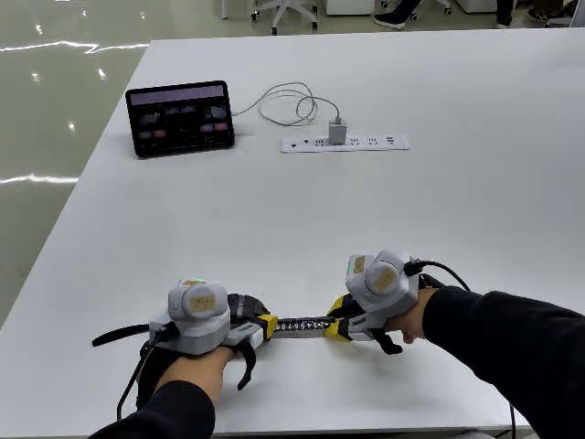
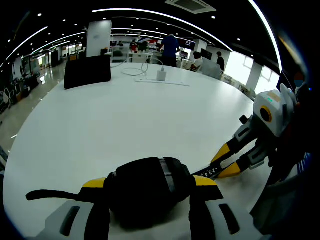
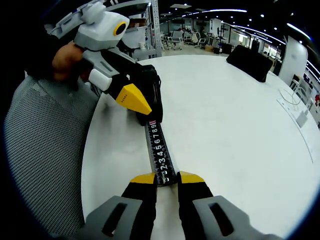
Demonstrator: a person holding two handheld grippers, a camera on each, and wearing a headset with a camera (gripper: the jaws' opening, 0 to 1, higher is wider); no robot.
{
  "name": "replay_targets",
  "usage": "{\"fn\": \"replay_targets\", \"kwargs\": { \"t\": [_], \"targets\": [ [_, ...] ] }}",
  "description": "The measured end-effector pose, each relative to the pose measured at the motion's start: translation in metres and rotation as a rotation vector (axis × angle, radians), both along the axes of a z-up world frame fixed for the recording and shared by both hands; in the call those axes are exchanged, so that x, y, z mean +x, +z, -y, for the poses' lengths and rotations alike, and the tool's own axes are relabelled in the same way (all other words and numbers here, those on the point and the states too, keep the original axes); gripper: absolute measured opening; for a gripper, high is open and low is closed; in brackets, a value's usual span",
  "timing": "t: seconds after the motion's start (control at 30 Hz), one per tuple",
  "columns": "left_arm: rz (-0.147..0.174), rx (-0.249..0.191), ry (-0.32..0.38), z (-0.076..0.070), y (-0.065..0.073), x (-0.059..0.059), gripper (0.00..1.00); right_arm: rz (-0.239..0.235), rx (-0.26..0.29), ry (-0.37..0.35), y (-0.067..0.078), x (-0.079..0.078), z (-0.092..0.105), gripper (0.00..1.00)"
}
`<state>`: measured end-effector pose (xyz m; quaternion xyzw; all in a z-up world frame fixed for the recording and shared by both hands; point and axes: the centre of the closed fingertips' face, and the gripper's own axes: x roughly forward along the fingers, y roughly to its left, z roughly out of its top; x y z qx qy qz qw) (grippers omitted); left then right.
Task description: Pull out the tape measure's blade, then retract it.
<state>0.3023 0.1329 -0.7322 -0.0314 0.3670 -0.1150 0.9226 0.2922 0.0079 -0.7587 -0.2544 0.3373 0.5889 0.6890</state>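
The tape measure [image 1: 249, 309] sits on the desk [image 1: 366, 210], and I take its black case [image 2: 145, 200] as my landmark. The tablet [image 1: 180, 117] and the power strip [image 1: 345, 143] lie well beyond the case, toward the far side.

My left gripper [image 2: 150, 182] has its jaws closed round the case from both sides, and the case rests on the desk between them. A short length of blade [image 3: 157, 145] runs out from the case. My right gripper [image 3: 166, 177], near the case, has its jaws nearly together and pinches the blade's free end, with the printed numbers facing up.

I judge the case to be compact, rigid and fairly dense, so a firm squeeze across its flanks should hold it. Its rounded shell looks smooth, though, so it may twist if I pull off-axis.

The blade is thin sprung steel. It is stiff along its length while it stays cupped, but it can buckle if bent sideways, and its surface is slick. The best hold is at the very tip, pulling straight away from the case.

The spring will likely tug back, so I would let the blade return under control and not release it to snap home.
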Motion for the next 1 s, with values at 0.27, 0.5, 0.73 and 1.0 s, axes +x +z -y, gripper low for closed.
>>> {"fn": "replay_targets", "kwargs": {
  "t": [0.27, 0.5, 0.73, 1.0],
  "targets": [
    [-0.001, -0.004, 0.001, 0.0, 0.0, 0.0, 0.6, -0.007, 0.01, -0.003, 0.0, 0.0, -0.004, 0.11],
    [-0.002, -0.008, 0.004, 0.0, 0.0, 0.0, 0.6, -0.022, 0.019, -0.012, 0.001, 0.0, -0.008, 0.11],
    [-0.002, -0.007, -0.001, 0.0, 0.0, 0.0, 0.6, -0.018, 0.019, -0.003, 0.001, -0.001, -0.013, 0.11],
    [-0.005, -0.008, -0.006, 0.0, 0.0, 0.0, 0.6, -0.011, 0.022, 0.007, 0.0, -0.002, -0.019, 0.11]
  ]
}}
